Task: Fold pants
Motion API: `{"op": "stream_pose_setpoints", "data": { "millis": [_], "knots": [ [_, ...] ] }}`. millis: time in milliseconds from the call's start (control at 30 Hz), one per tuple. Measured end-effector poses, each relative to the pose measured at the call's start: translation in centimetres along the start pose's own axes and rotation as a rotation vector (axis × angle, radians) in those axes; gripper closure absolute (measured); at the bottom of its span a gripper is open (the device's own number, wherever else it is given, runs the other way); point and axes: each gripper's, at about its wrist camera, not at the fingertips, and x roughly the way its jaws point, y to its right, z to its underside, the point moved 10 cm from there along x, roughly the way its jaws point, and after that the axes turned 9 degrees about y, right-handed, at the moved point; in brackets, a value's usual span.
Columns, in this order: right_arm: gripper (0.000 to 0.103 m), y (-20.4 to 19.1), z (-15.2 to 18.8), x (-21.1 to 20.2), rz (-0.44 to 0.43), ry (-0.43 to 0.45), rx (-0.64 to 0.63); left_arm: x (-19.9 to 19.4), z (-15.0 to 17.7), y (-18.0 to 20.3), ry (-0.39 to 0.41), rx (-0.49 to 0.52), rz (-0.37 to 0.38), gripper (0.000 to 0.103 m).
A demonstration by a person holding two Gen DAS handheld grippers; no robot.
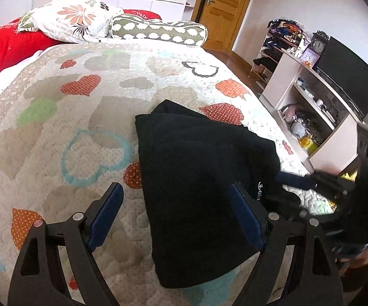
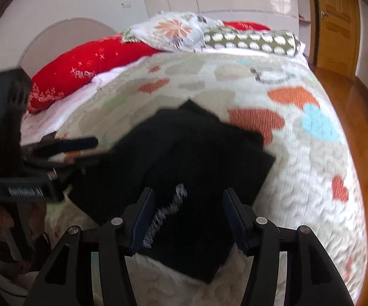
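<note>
The black pants [image 1: 196, 178] lie folded into a compact stack on the heart-patterned quilt [image 1: 69, 127]; white lettering shows on one edge. My left gripper [image 1: 176, 191] is open above the stack's near left part, holding nothing. My right gripper [image 2: 189, 196] is open over the near edge of the pants [image 2: 196, 158], by the white lettering, and holds nothing. The right gripper also shows at the right edge of the left wrist view [image 1: 311, 181]. The left gripper shows at the left in the right wrist view [image 2: 82, 144].
Pillows [image 1: 77, 23] and a red duvet [image 1: 3, 48] lie at the head of the bed. A shelf unit [image 1: 318, 112] with a TV and clutter stands right of the bed. A wooden door [image 1: 224, 7] and wood floor [image 2: 362, 132] lie beyond.
</note>
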Motion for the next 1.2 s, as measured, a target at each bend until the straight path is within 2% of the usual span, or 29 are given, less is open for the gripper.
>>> {"op": "stream_pose_setpoints", "data": {
  "millis": [100,133,167,233,267,467,667,700,767,800,900,933,1000,1200],
  "knots": [
    [0.042,0.5,1.6,0.2,0.046,-0.006,-0.032,0.7,0.5,0.2,-0.014,0.003,-0.005,0.018],
    [0.036,1.0,2.1,0.2,0.054,-0.006,-0.014,1.0,0.8,0.3,-0.025,0.006,-0.006,0.018],
    [0.034,1.4,2.5,0.4,0.049,-0.016,0.019,1.5,1.2,0.4,-0.041,0.009,-0.008,0.018],
    [0.034,2.1,3.2,0.7,0.016,-0.025,0.1,2.1,1.8,0.5,-0.058,0.006,-0.005,0.018],
    [0.034,2.2,3.2,0.4,0.003,-0.003,0.126,2.1,1.9,0.5,-0.059,0.002,-0.001,0.018],
    [0.034,2.4,2.1,-1.0,-0.009,0.013,0.122,1.7,1.7,0.5,-0.052,0.001,-0.005,0.018],
    [0.034,3.1,-2.0,-2.7,0.053,0.143,0.092,1.3,0.8,0.3,-0.037,-0.001,-0.017,0.018],
    [0.04,3.1,-2.6,-2.4,0.067,0.142,0.077,1.3,0.6,0.1,-0.033,-0.001,-0.024,0.018],
    [0.076,3.1,-3.4,-1.2,0.072,0.117,0.051,1.4,0.5,-0.2,-0.035,-0.01,-0.036,0.018],
    [0.079,3.0,-3.6,-0.6,0.061,0.108,0.049,1.5,0.5,-0.3,-0.037,-0.015,-0.035,0.018],
    [0.078,3.1,-3.5,1.6,0.058,0.08,0.039,2.1,0.9,-0.3,-0.049,-0.02,-0.042,0.018],
    [0.077,3.7,-2.6,2.9,0.067,0.047,0.044,2.2,1.1,-0.3,-0.051,-0.02,-0.041,0.018],
    [0.077,4.1,-2.1,3.8,0.044,0.045,0.091,2.6,1.3,-0.2,-0.054,-0.02,-0.041,0.018],
    [0.058,3.8,-1.9,0.9,0.07,0.054,0.092,2.2,1.3,-0.3,-0.041,-0.048,-0.032,0.018]
  ]
}}
